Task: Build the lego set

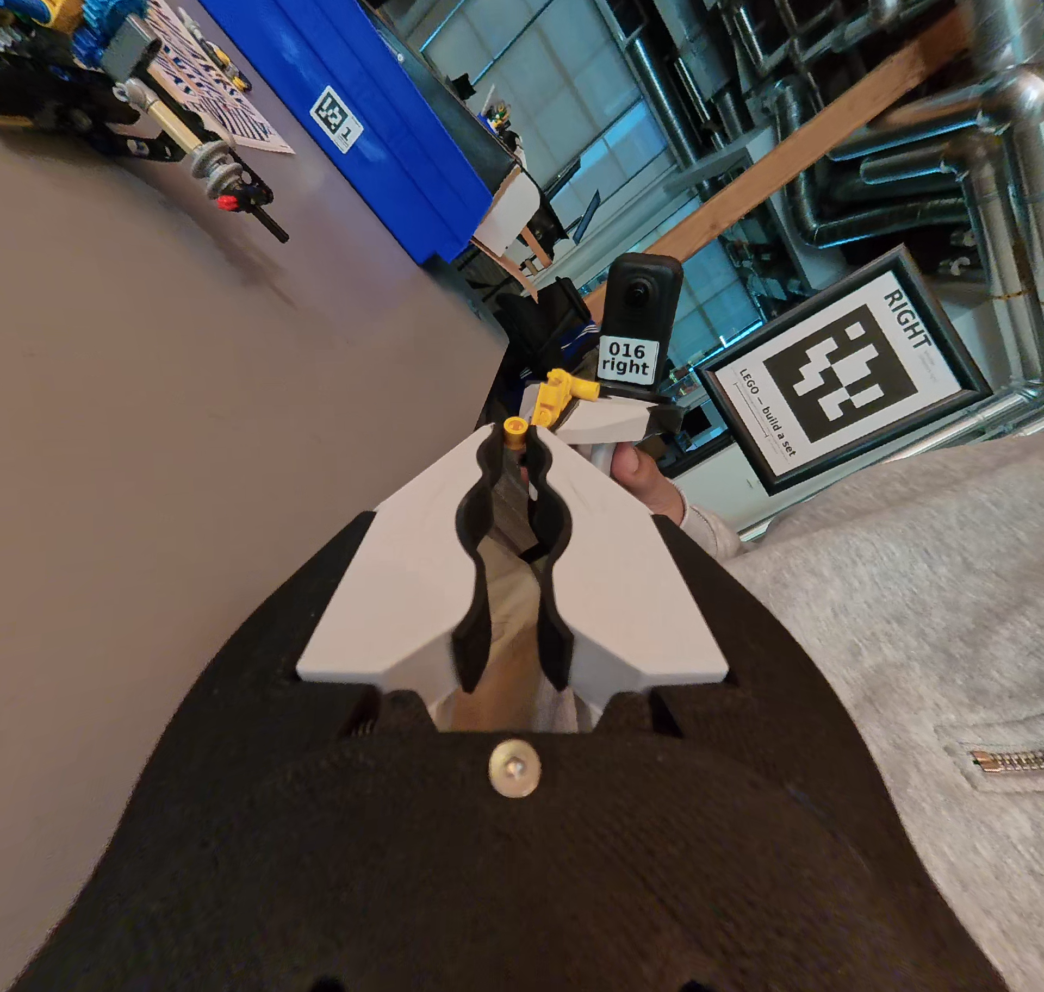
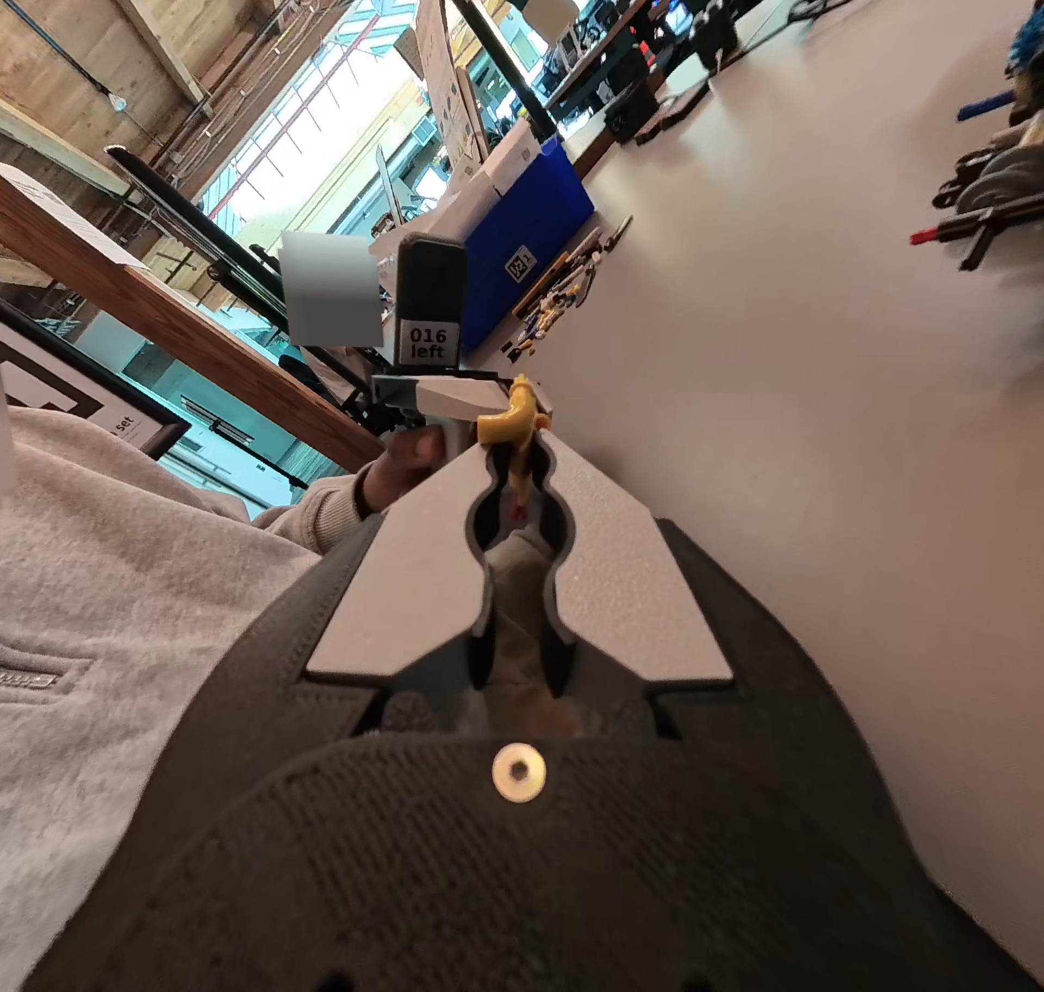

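Left tongs (image 1: 517, 434) pinch yellow peg (image 1: 515, 431); right tongs (image 2: 517, 445) (tip-to-tip) grip yellow connector (image 2: 505, 420).

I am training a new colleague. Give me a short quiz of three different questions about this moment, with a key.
1. True or false: the left hand-held gripper is open and holds nothing.
2. Multiple choice: the blue bin on the grey table is A) red, B) blue, C) green.
3. Fill in: the angled connector gripped by the right hand-held gripper is coloured ____.

Key:
1. False; it is shut on a small yellow pin.
2. B.
3. Yellow.
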Motion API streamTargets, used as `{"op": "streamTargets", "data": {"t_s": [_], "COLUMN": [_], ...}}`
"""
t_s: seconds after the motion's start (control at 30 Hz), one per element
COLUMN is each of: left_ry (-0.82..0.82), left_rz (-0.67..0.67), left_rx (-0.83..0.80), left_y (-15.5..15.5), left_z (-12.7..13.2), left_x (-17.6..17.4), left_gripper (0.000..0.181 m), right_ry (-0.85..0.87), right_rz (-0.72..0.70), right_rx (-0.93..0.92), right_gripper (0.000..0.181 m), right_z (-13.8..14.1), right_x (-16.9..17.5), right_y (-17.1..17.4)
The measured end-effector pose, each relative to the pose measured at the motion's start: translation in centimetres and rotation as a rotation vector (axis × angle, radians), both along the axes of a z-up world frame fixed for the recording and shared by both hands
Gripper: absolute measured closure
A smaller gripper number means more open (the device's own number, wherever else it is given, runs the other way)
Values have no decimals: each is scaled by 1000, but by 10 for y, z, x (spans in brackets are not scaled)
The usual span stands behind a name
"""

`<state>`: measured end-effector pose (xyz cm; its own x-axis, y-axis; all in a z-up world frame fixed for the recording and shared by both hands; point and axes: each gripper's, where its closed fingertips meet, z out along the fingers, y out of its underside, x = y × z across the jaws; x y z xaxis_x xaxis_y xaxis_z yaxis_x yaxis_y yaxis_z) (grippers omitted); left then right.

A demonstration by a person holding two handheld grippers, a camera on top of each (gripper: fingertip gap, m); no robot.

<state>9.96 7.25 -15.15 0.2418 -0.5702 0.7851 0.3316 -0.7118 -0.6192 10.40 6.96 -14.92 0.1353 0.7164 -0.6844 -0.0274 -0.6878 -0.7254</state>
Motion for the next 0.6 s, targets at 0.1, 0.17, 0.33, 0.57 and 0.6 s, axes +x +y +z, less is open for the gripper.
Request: {"op": "streamTargets", "data": {"t_s": [0.1, 0.17, 0.33, 0.57, 0.6], "left_ry": [-1, -16, -114, 16, 36], "left_rz": [11, 24, 34, 11, 7], "left_rx": [7, 37, 243, 594, 613], "left_y": [2, 3, -3, -32, -34], "left_z": [1, 6, 43, 71, 71], "left_x": [-2, -6, -26, -23, -22], "left_gripper": [177, 177, 177, 175, 176], "right_ry": [45, 39, 28, -51, -68], "right_rz": [-24, -25, 168, 362, 382], "right_rx": [17, 2, -198, -389, -420], "right_gripper": [176, 176, 176, 176, 176], "right_z": [8, 7, 14, 44, 48], "right_x": [1, 1, -3, -7, -8], "right_y": [3, 5, -13, -29, -30]}}
